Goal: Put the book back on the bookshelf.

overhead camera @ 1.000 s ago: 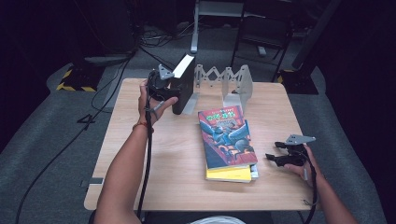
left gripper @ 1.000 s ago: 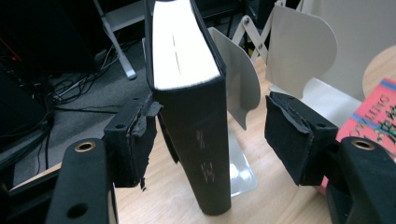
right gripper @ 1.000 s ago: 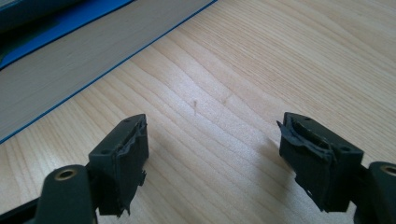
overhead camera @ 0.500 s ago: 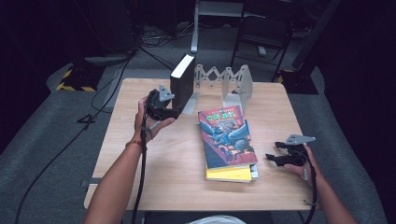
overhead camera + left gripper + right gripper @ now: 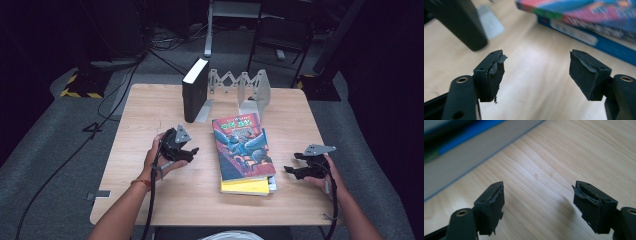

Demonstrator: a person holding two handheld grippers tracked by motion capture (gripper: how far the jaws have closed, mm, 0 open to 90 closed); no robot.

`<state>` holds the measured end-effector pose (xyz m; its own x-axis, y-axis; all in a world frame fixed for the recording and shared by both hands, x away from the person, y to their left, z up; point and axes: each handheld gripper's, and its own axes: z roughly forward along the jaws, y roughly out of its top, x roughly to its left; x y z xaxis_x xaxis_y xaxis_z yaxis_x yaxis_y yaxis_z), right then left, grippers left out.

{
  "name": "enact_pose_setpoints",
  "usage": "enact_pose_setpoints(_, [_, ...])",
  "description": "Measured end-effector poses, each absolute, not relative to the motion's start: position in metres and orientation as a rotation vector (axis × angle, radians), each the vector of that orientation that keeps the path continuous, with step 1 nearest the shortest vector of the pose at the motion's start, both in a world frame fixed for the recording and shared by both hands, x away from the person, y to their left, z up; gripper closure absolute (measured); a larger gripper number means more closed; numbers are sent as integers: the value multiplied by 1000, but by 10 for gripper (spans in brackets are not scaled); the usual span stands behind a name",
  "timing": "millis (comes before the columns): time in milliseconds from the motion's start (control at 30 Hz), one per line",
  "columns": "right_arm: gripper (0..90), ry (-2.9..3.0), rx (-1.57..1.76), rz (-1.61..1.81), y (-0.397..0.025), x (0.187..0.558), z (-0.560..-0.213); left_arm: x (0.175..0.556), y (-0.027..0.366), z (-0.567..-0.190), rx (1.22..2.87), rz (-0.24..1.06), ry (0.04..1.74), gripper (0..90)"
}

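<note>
The colourful book (image 5: 584,15) is pretty smeared in the left gripper view, cut off by the top and right edges, so the spine text can't be read. Under it, the yellow book (image 5: 248,186) is mostly covered, just a strip left showing. Beside the colourful book, the black book (image 5: 456,22) is cropped at the top too. In the right gripper view, the stack is blurred into streaks.
</note>
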<state>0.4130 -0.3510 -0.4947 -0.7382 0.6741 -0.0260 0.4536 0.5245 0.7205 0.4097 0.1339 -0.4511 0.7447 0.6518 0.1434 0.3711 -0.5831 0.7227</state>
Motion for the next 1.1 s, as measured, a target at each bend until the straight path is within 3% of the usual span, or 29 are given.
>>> enact_pose_setpoints(200, [326, 2480, 865, 1100, -341, 403, -476, 392, 137, -472, 2223, 367, 755, 260])
enact_pose_setpoints(400, [374, 2458, 796, 1173, -335, 392, -456, 379, 142, -485, 2223, 313, 756, 251])
enact_pose_setpoints(633, [451, 2506, 681, 1181, -324, 382, -447, 371, 149, -492, 2248, 296, 748, 247])
enact_pose_setpoints(1100, [490, 2603, 511, 1158, -302, 362, -443, 376, 153, -504, 2272, 279, 736, 218])
